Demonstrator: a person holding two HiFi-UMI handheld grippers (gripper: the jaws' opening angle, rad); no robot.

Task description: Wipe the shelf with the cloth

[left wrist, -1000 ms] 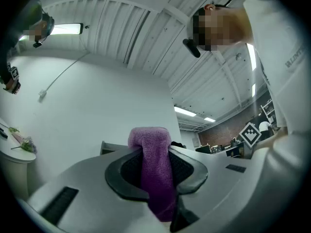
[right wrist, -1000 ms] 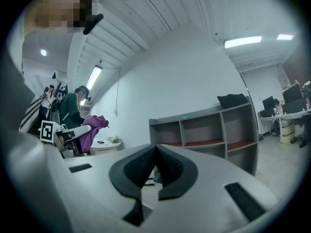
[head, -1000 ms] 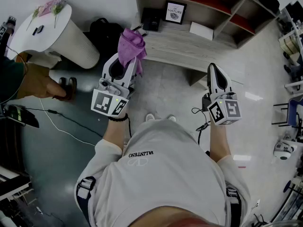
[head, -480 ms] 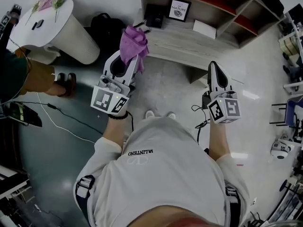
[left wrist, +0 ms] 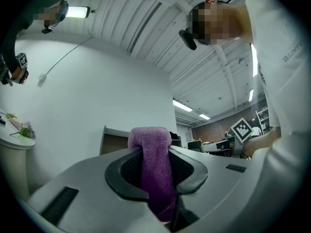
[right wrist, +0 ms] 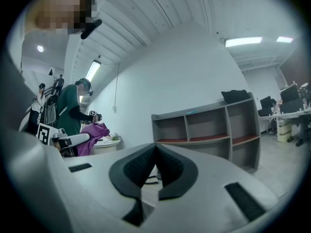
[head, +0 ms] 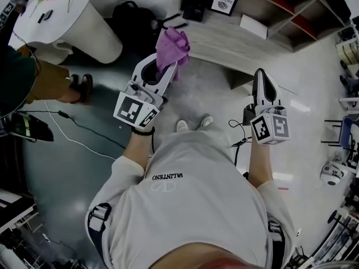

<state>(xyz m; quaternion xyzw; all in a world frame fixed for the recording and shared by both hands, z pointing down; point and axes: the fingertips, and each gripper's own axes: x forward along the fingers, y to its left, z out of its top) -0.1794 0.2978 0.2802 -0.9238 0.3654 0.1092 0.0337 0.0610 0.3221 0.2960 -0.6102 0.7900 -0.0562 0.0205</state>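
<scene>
A purple cloth (head: 173,47) sticks up from my left gripper (head: 162,72), which is shut on it; in the left gripper view the cloth (left wrist: 154,171) hangs between the closed jaws. The wooden shelf unit (head: 241,35) stands ahead, just beyond the cloth, with a framed picture (head: 224,0) and a white card (head: 253,26) on its top. My right gripper (head: 262,84) is held lower right, jaws closed with nothing in them; its view shows the shelf (right wrist: 209,130) and the cloth (right wrist: 92,137) at the left.
A white round table (head: 64,15) stands at the upper left, with a person in green (head: 22,77) beside it. A black bag (head: 134,21) lies between table and shelf. Cables (head: 73,139) trail across the floor at left.
The left gripper with the cloth has moved up and to the right, closer to the shelf. The right gripper stays about where it was.
</scene>
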